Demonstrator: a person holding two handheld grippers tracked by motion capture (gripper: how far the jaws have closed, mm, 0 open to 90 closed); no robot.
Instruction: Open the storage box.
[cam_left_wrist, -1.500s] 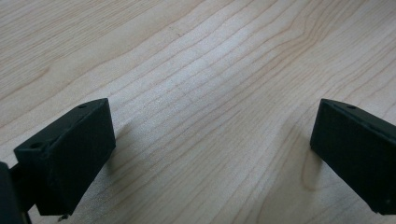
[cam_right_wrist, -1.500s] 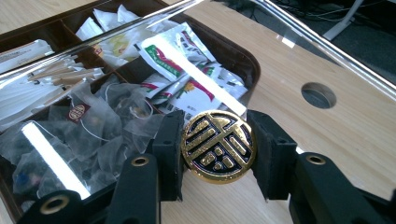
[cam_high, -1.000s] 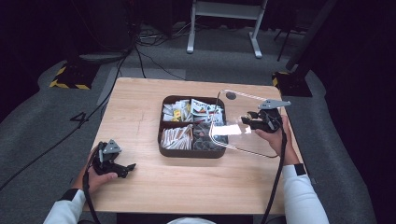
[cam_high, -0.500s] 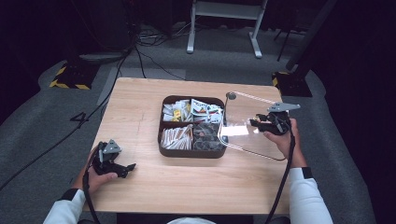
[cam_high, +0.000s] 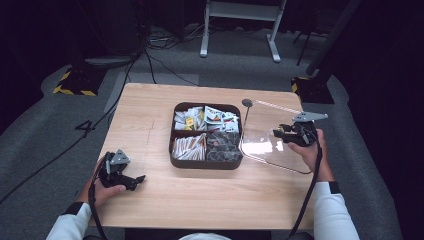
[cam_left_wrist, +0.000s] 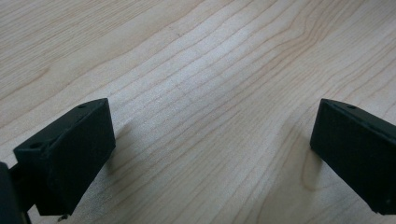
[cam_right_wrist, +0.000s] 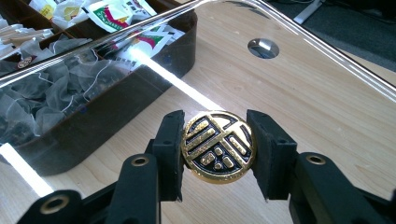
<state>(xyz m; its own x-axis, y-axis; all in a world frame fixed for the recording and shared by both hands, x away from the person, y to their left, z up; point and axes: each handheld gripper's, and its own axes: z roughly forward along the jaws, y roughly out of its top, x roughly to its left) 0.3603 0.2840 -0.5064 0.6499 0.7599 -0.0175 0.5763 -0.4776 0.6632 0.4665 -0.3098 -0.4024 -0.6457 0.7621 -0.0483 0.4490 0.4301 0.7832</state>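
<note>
We hold the clear lid (cam_high: 272, 137) by its round gold knob (cam_right_wrist: 218, 146), which sits between the two pads of the right gripper (cam_high: 286, 134); the pads press on opposite sides of the knob, so the claw is clamped on it. Gripping the knob keeps the pads off the clear pane and gives one firm point from which to carry the whole lid. The lid hangs just to the right of the brown box (cam_high: 206, 162), clear of its four compartments of tea bags and packets, with its near-left edge beside the box's right wall. The pane appears tilted, the far edge higher than the near edge, and its long axis runs roughly from the near side of the table (cam_high: 150, 115) to the far side. The knob faces the gripper camera.

The left gripper (cam_high: 131, 180) rests low over bare wood at the near-left of the table, out of the way, with its jaws standing apart and nothing between them.
</note>
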